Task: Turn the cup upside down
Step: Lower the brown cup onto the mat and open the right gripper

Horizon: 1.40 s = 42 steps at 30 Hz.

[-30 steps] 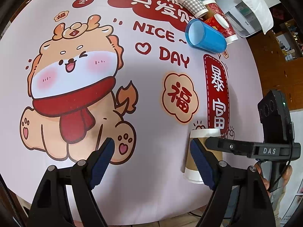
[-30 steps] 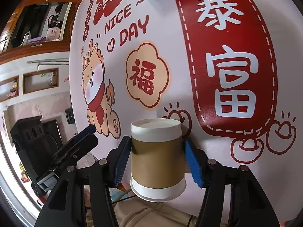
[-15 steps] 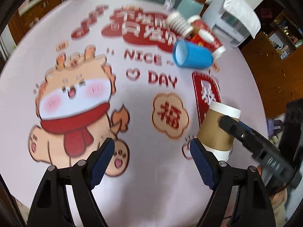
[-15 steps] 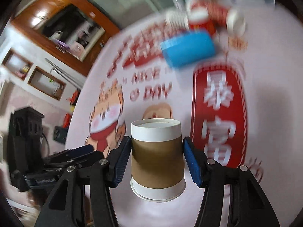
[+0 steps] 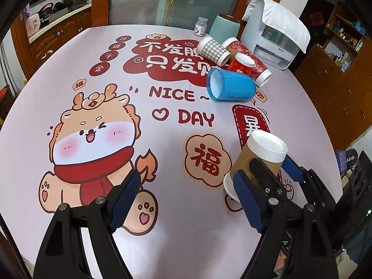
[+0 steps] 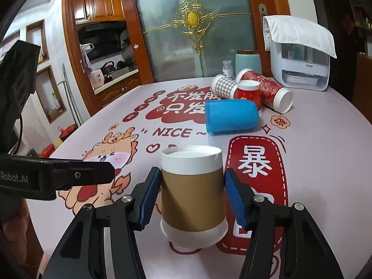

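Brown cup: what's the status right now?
Right tongs around brown cup, which sits upside down on table. Left tongs open, empty. Blue cup on its side, well clear.

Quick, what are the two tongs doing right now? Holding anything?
Left tongs: open, holding nothing.
Right tongs: around the brown cup, which sits upside down on the table; slightly open, pads barely off it.

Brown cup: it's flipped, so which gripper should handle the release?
Right. The right gripper straddles the brown cup, which stands rim-down on the table. The left gripper is open, empty, and off to the cup's side.
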Motion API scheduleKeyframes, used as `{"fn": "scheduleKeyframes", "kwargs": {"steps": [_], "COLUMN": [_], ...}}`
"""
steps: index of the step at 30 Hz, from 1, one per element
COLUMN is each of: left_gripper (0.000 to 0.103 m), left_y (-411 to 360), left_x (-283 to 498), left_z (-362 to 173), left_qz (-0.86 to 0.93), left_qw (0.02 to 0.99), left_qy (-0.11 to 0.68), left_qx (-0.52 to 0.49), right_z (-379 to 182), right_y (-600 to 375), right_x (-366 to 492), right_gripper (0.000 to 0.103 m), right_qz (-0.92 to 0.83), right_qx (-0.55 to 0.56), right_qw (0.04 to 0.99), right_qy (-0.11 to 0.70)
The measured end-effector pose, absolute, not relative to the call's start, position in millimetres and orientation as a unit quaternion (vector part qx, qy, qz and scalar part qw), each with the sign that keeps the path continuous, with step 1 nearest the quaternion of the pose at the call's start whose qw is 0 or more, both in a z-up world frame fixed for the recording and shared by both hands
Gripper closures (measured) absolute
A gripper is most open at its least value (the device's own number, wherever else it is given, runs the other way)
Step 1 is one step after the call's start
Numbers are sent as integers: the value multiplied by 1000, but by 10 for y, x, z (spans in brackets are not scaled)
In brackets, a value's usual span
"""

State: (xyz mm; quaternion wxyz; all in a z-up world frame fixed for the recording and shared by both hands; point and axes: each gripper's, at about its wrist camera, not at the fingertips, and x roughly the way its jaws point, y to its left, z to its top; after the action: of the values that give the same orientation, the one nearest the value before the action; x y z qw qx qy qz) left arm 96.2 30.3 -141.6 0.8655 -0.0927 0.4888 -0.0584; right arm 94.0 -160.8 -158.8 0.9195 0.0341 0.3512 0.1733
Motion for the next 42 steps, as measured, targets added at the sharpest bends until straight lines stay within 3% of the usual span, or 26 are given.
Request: {"fn": "scheduleKeyframes", "kwargs": {"steps": [10,12,15,17,33,42], "left_gripper": [23,19,9,8,5,5], "left_y": [232,200,167,146,97,90], "left_x": [843,809,745,703,261,-36], "left_z": [-1421,-1396,-1346,-1304,-1030,-649], "left_qz": [-67,-69,-66,-65,-62,-55], "left_qw": [869,872,878,882,897,913], "left_qy": [484,481,472,465,437,405], "left_qx": [-76,-65,-51,-42,-12,-4], "right_z": [-1651,-1652,-1636,-1597,-1166,-529], "right_y": [-1557,-1532,-1509,-1535,-2019,-2203], "right_x": [716,660,604,568,128,-179], "right_gripper": [46,46,37,25,24,24], "right_qz": [186,183,185,183,148,130], "right_qx": [-5,-19,-26,-18,27,54], "right_qw": [907,908,905,906,893,898], "right_qy": [379,377,383,382,424,417]}}
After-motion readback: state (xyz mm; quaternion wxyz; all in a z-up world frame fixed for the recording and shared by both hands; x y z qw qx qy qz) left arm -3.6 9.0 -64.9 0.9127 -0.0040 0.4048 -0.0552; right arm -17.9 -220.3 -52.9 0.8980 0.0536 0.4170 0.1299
